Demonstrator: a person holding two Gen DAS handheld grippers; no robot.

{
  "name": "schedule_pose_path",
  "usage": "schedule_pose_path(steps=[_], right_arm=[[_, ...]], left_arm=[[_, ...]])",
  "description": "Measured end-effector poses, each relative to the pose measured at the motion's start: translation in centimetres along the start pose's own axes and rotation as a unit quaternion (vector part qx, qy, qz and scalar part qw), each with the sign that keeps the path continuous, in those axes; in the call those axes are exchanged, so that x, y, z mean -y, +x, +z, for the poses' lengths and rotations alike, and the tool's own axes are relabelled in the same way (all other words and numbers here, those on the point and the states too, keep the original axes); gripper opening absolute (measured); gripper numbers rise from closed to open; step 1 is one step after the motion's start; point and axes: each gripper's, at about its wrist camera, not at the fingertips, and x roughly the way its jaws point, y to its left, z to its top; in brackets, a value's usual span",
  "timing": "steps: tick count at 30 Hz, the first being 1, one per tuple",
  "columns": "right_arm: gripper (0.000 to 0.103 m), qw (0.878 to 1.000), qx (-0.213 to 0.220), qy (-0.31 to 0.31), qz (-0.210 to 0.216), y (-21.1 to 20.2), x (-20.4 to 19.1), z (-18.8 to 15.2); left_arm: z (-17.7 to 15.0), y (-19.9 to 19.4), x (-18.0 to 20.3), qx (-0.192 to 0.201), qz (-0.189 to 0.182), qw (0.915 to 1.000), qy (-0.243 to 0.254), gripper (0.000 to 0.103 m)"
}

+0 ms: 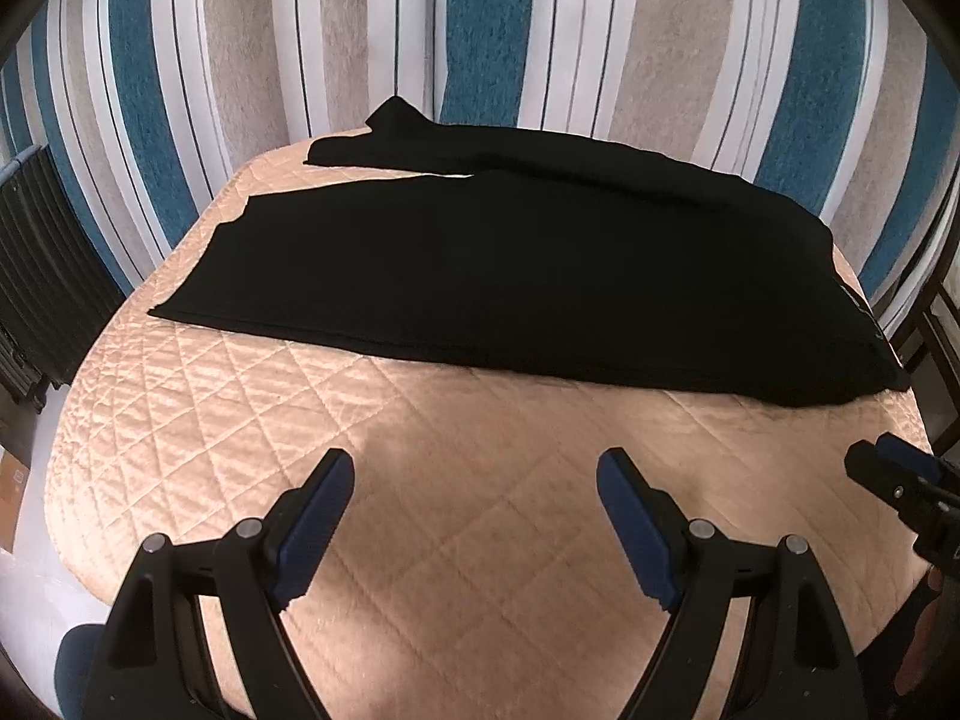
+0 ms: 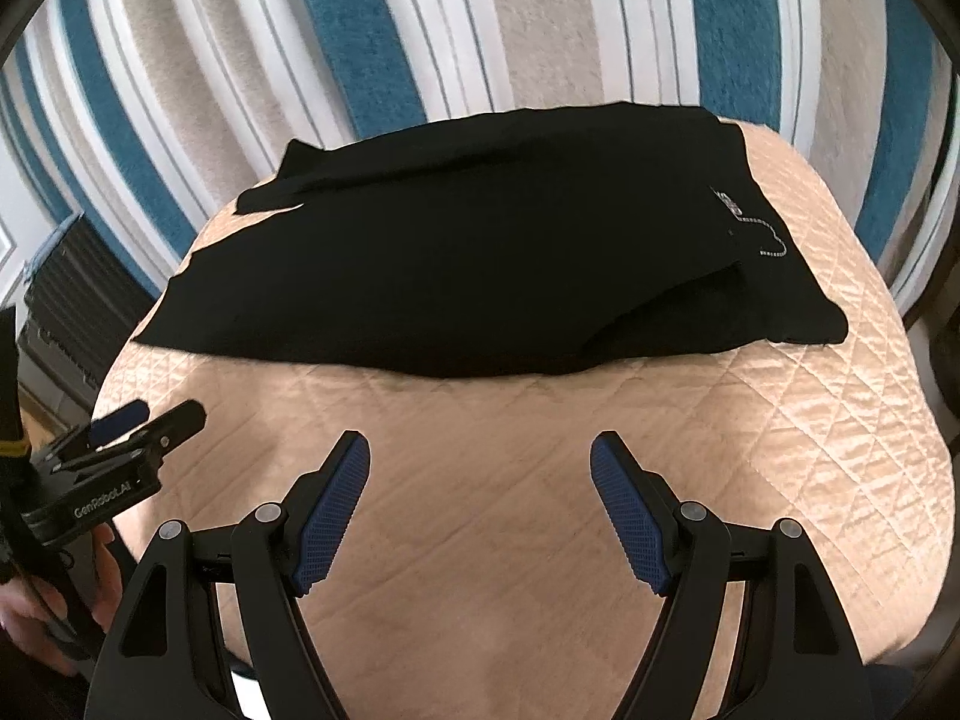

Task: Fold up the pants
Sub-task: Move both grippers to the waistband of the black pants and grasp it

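Note:
Black pants (image 1: 510, 276) lie flat across the far half of a peach quilted table cover (image 1: 420, 480), legs to the left, waist to the right. They also show in the right wrist view (image 2: 468, 264), with a small white logo near the waist (image 2: 750, 222). My left gripper (image 1: 474, 480) is open and empty, above bare quilt short of the pants' near edge. My right gripper (image 2: 480, 462) is open and empty, also short of the near edge. Each gripper shows at the edge of the other's view: the right one (image 1: 888, 468) and the left one (image 2: 150, 420).
A striped blue, white and grey curtain (image 1: 480, 30) hangs behind the table. A dark ribbed radiator (image 1: 36, 276) stands at the left. A dark chair frame (image 1: 936, 324) is at the right edge. The table cover shows again in the right wrist view (image 2: 840, 390).

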Motion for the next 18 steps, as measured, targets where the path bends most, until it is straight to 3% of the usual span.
schedule_pose_path(steps=[18], right_arm=[[0.076, 0.994, 0.031, 0.102, 0.035, 2.1, 4.7, 2.4]], left_arm=[[3.2, 3.8, -6.1, 0.009, -0.039, 0.9904, -0.132, 0.084]])
